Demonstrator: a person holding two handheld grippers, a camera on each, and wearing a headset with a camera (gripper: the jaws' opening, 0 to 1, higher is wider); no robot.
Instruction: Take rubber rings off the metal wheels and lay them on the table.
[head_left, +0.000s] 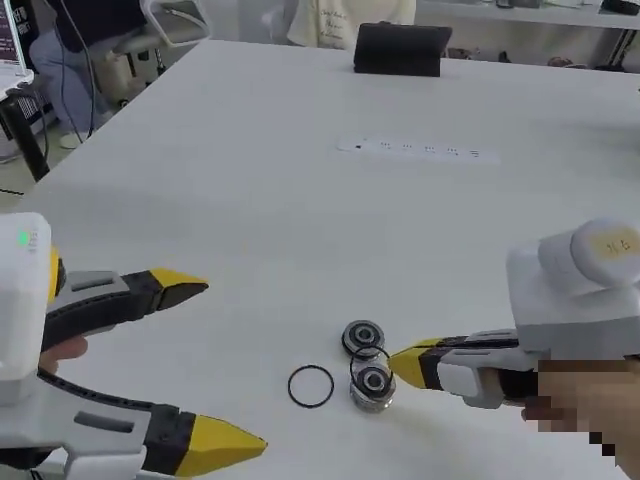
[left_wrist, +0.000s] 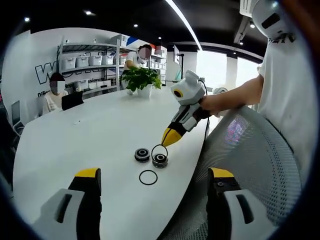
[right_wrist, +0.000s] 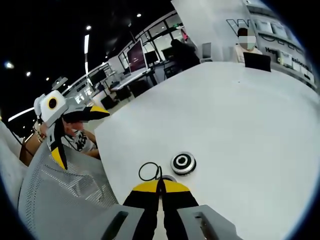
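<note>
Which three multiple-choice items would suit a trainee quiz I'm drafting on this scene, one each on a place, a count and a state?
1. Where is the loose black rubber ring?
A. flat on the white table, beside the wheels
B. on a wheel
C. on a chair

2. How many round metal wheels are on the table?
A. one
B. two
C. four

3. What state is the right gripper in?
A. wide open
B. shut on a second black rubber ring
C. lying on the table

Answers: 1 A, the ring lies flat on bare tabletop next to the wheels. 2 B, two wheels sit close together. 3 B, its yellow tips meet on the ring.
</note>
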